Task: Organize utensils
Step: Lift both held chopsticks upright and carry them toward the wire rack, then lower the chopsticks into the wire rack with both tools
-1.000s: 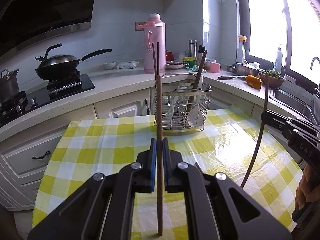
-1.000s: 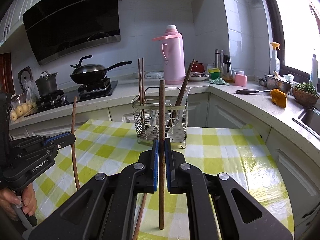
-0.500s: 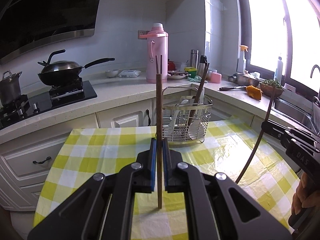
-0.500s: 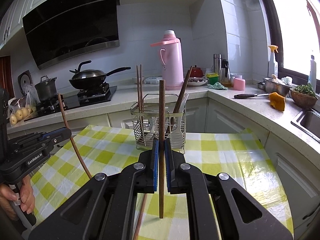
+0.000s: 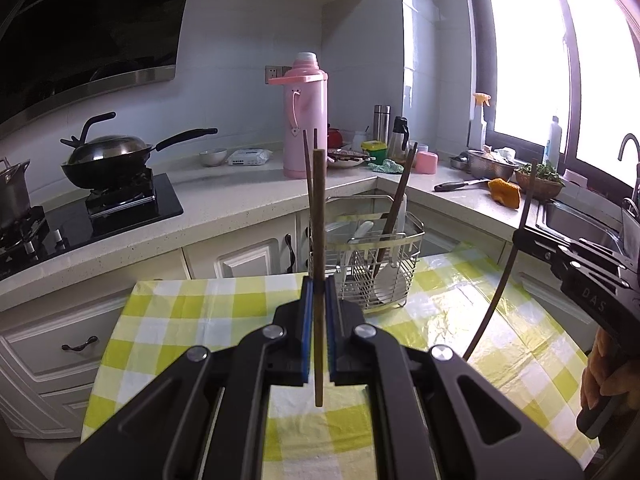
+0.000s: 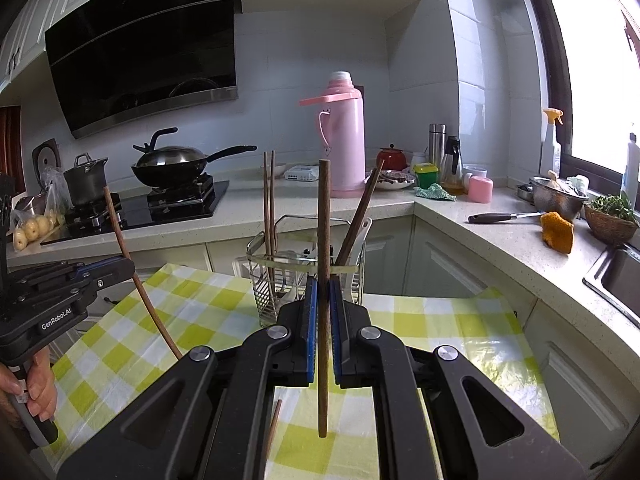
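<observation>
My left gripper (image 5: 316, 286) is shut on a brown chopstick (image 5: 318, 216) held upright above the checked table. My right gripper (image 6: 323, 284) is shut on another brown chopstick (image 6: 324, 216), also upright. A wire utensil rack (image 5: 372, 256) stands at the table's far edge; it also shows in the right wrist view (image 6: 280, 272). It holds two chopsticks at its left, a slanted one and white spoons. Each gripper shows in the other's view: the right gripper (image 5: 520, 236) at the right, the left gripper (image 6: 128, 268) at the left. A loose chopstick (image 6: 274, 424) lies on the table under my right gripper.
The table has a yellow checked cloth (image 5: 200, 320). Behind it runs a counter with a pink thermos (image 5: 306, 120), a wok on a stove (image 5: 106, 160), a knife (image 6: 504, 217), bowls and bottles. A sink (image 6: 624, 276) is at the right.
Both grippers have risen and tilted up with their chopsticks. The chopstick ends now hang higher above the cloth, and the rack sits lower in both views.
</observation>
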